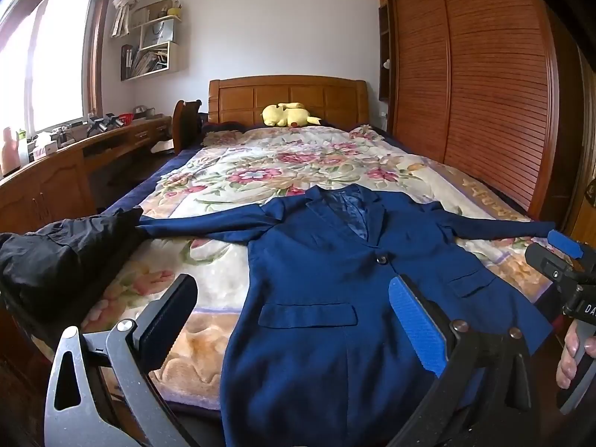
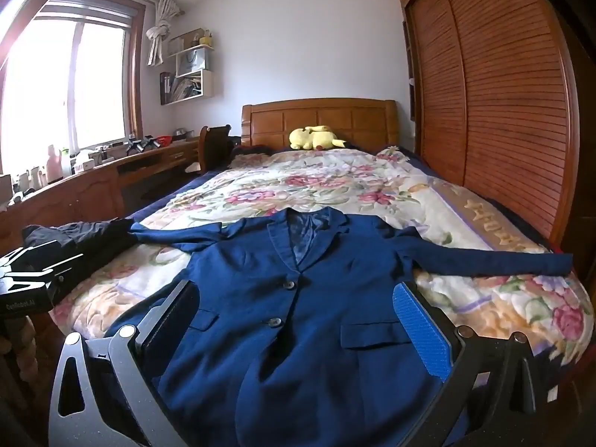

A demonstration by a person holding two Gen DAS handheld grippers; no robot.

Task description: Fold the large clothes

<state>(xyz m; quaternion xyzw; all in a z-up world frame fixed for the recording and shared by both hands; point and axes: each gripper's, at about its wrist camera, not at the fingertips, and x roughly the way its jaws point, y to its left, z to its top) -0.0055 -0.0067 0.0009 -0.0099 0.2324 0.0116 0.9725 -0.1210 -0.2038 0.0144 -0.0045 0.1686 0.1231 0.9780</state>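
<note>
From the left wrist, our left gripper (image 1: 294, 320) hovered, jaws apart, over the blue jacket (image 1: 327, 279) spread flat on the bed (image 1: 208, 279). From the right wrist, our right gripper (image 2: 298, 324) gaped likewise; a shallow pinch could snag the bedspread (image 2: 484, 298).

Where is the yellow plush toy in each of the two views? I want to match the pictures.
Left wrist view: the yellow plush toy lies above centre, slightly left, at the head of the bed.
Right wrist view: the yellow plush toy lies above centre, just right of the middle.
Shared landmark: the wooden headboard directly behind it.
</note>
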